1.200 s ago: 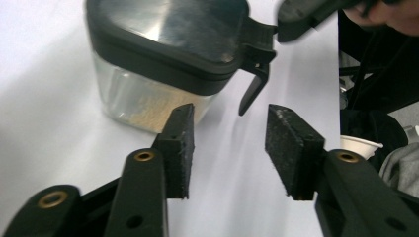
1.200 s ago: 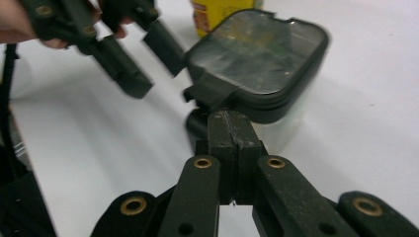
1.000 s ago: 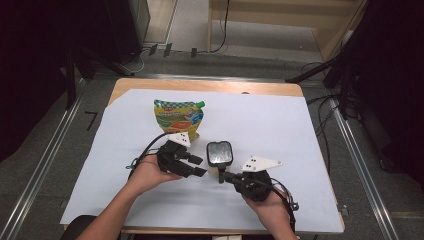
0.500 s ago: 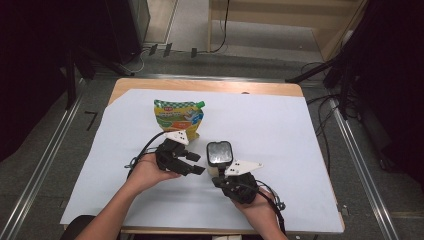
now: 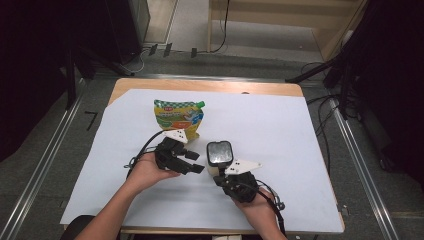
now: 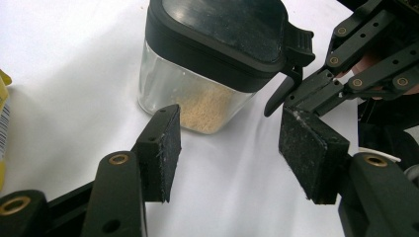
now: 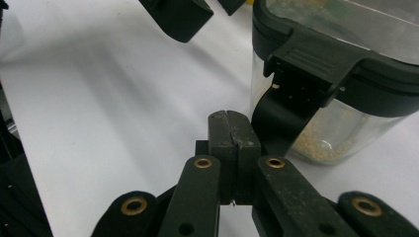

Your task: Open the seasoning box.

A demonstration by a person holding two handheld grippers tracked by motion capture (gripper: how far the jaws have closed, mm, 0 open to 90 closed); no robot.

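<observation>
I'm working over a table (image 5: 320,165) covered in white, with a yellow-green pouch (image 5: 179,117) standing toward the far side, well clear of what I'm doing. The jar (image 5: 219,152) sits near the middle of the table, just in front of the pouch and between my two hands: clear walls, a little beige grain at the bottom, black lid with a clasp (image 7: 289,116) hanging down one side. My left gripper (image 5: 192,162) is just beside the jar with its jaws apart and nothing between them; they have just been opening wider, and in the left gripper view the pads (image 6: 163,148) frame the jar's base without touching it. My right gripper (image 7: 233,148) is clenched on nothing, its joined tips right against the clasp. The risk I see is prying at that clasp while the jar is unheld: it is light and nearly empty, so a push from the right could slide or tip it before the left jaws clamp.
</observation>
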